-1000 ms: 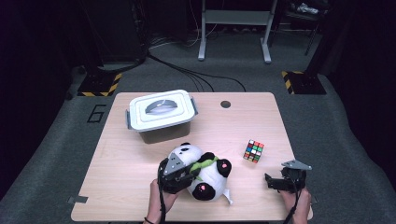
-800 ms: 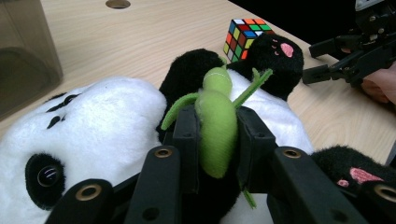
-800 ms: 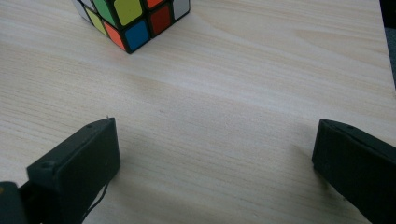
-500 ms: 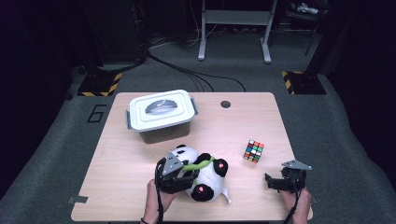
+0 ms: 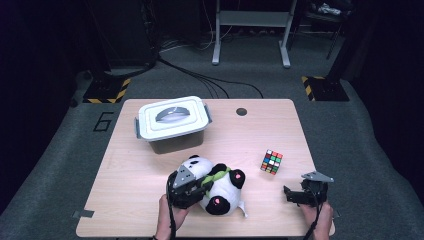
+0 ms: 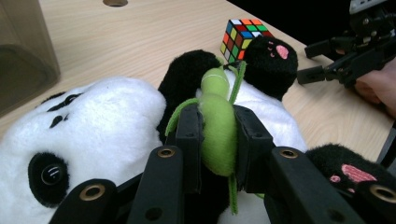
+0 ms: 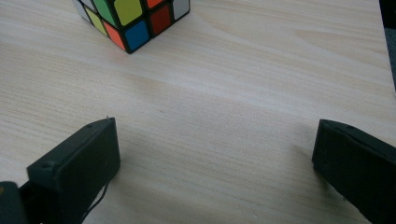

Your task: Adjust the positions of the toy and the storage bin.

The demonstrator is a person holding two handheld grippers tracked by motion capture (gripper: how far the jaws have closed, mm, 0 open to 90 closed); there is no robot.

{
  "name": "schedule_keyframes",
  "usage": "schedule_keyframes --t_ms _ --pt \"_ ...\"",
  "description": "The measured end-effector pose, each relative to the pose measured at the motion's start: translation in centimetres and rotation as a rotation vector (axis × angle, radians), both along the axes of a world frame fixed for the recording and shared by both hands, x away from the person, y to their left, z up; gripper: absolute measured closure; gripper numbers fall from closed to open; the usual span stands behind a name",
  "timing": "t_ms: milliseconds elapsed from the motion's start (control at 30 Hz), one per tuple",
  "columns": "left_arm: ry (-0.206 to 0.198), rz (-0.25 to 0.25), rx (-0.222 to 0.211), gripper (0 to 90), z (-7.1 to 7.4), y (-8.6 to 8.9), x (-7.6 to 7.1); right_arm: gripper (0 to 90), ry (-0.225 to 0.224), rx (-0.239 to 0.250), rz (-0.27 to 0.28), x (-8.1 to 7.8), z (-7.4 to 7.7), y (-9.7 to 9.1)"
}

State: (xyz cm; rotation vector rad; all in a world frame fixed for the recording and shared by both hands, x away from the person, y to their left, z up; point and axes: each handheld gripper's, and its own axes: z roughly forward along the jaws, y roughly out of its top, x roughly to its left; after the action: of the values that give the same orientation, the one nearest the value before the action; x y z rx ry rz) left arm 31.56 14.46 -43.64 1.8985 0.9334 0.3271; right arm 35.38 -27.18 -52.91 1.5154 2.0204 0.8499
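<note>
The left gripper [image 6: 217, 140] pinches the green fabric bamboo stalk [image 6: 217, 126] sewn across the black-and-white plush panda [image 5: 215, 185]; its jaws have just been closing and now press the stalk from both sides, probably because the stalk is slim enough to grip where the body is too bulky. The panda lies on its back on the light wooden surface [image 5: 125, 170], in front of the grey lidded plastic box [image 5: 171, 122]. The right gripper [image 5: 300, 195] rests right of the panda, jaws spread and empty. The multicoloured puzzle cube [image 7: 133, 21] is cut off at the right gripper view's upper edge.
</note>
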Motion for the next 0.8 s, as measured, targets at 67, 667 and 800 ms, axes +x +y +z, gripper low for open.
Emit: schedule_keyframes --t_ms 67,667,800 --pt "0.01 0.004 -0.012 74.3 0.3 -0.2 -0.3 0.0 0.0 0.0 0.0 0.0 0.0 0.0" --pt "-0.022 0.014 -0.033 69.7 -0.3 -2.2 -1.2 0.0 0.0 0.0 0.0 0.0 0.0 0.0" --pt "-0.024 -0.022 -0.043 49.4 0.2 -1.6 -1.2 0.0 0.0 0.0 0.0 0.0 0.0 0.0"
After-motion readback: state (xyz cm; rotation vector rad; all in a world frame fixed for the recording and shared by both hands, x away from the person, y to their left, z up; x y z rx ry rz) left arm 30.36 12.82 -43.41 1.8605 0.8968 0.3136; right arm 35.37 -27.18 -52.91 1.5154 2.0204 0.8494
